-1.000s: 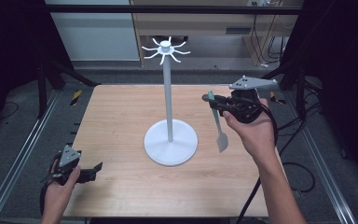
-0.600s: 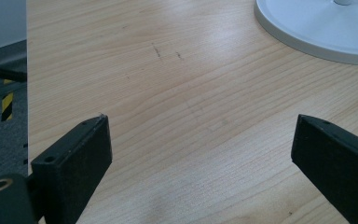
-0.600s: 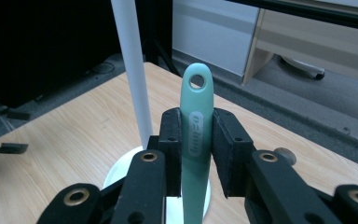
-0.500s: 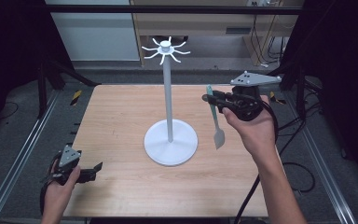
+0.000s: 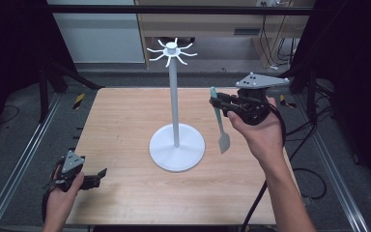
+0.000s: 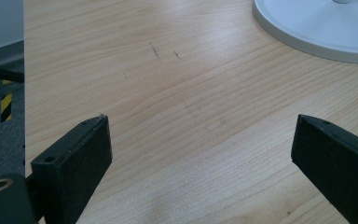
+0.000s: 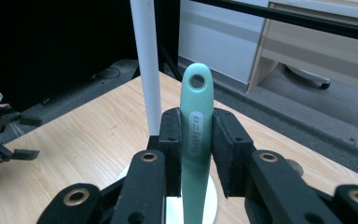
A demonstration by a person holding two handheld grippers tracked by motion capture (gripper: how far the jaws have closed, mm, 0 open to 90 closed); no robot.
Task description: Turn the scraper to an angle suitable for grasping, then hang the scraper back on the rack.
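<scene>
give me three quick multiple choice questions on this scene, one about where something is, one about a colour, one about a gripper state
1. Where does the white stand sit?
A. near the middle of the table
B. at the table's left edge
C. on the floor

2. What colour is the handle of the spatula?
A. red
B. mint green
C. black

3. How is the left gripper?
A. shut on the spatula
B. shut on nothing
C. open over bare wood

Answers:
1. A, the high view shows its round base about midway across the wooden table.
2. B, the right gripper view shows a pale green handle clamped in the right gripper.
3. C, the left gripper view shows its jaws wide apart with only tabletop between them.
</scene>
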